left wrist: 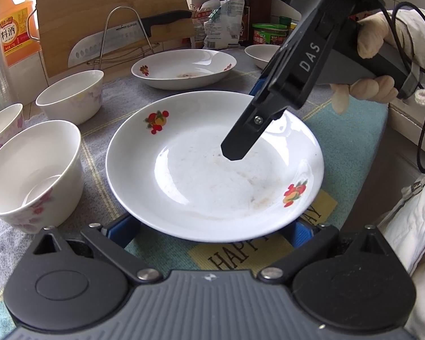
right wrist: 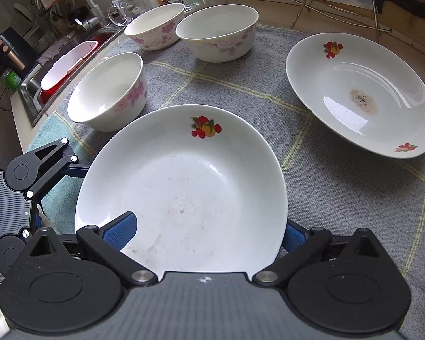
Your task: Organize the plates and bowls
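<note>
A white plate with fruit prints (left wrist: 212,175) (right wrist: 181,192) lies on the cloth between both grippers. My right gripper (right wrist: 209,231) straddles its rim: one blue pad (right wrist: 121,226) lies on top inside the plate, the other (right wrist: 293,233) is below the rim outside. In the left wrist view the right gripper's finger (left wrist: 240,138) reaches over the plate. My left gripper (left wrist: 212,233) is open with its blue pads (left wrist: 121,229) under the plate's near edge, seemingly apart from it. A second fruit plate (left wrist: 184,68) (right wrist: 359,90) lies behind. Three floral bowls (right wrist: 110,90) (right wrist: 218,34) (right wrist: 155,25) stand to the left.
A cutting board, a knife on a wire rack (left wrist: 121,39) and bottles (left wrist: 14,25) stand at the back. A small white bowl (left wrist: 262,53) sits far right. The sink (right wrist: 65,68) lies beyond the counter's left edge. A gloved hand (left wrist: 374,56) holds the right gripper.
</note>
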A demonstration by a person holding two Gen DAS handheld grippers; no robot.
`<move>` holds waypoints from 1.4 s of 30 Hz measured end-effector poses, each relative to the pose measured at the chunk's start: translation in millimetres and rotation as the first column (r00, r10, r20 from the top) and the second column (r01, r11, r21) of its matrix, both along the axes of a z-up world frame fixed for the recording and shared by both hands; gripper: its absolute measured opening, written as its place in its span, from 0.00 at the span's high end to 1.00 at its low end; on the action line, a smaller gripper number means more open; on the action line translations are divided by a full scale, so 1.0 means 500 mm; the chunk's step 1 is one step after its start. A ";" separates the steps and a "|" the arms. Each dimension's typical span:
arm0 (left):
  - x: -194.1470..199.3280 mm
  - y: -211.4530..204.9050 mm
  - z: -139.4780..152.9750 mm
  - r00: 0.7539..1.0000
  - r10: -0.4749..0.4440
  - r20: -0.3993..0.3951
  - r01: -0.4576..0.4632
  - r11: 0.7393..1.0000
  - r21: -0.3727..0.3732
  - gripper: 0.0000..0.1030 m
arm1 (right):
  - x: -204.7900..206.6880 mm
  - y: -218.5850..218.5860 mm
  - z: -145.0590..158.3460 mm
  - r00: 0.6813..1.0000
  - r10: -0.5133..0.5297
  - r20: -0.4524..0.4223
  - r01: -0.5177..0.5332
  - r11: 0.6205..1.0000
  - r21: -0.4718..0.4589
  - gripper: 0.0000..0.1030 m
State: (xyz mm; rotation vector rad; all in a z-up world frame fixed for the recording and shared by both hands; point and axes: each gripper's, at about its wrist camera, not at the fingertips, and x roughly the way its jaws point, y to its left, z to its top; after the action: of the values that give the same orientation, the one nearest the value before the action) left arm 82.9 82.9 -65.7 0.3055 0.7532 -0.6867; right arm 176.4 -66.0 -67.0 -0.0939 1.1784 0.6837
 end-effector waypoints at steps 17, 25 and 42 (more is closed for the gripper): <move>0.007 0.001 0.004 0.999 -0.042 -0.007 0.042 0.999 0.005 0.00 | 0.070 -0.009 -0.002 0.992 0.016 -0.125 -0.002 0.994 0.109 0.00; 0.008 0.000 0.007 0.999 -0.047 -0.012 0.048 0.999 0.009 0.00 | 0.083 -0.008 -0.003 0.987 0.020 -0.160 -0.001 0.993 0.116 0.00; 0.016 0.001 0.012 0.997 -0.079 -0.018 0.080 0.997 0.015 0.00 | 0.101 -0.006 -0.002 0.976 0.018 -0.218 0.007 0.993 0.115 0.00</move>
State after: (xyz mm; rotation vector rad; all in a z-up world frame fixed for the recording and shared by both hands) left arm 91.0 83.5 -59.9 0.3462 0.7663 -0.7595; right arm 227.1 -69.1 -67.8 0.0776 1.3464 0.7800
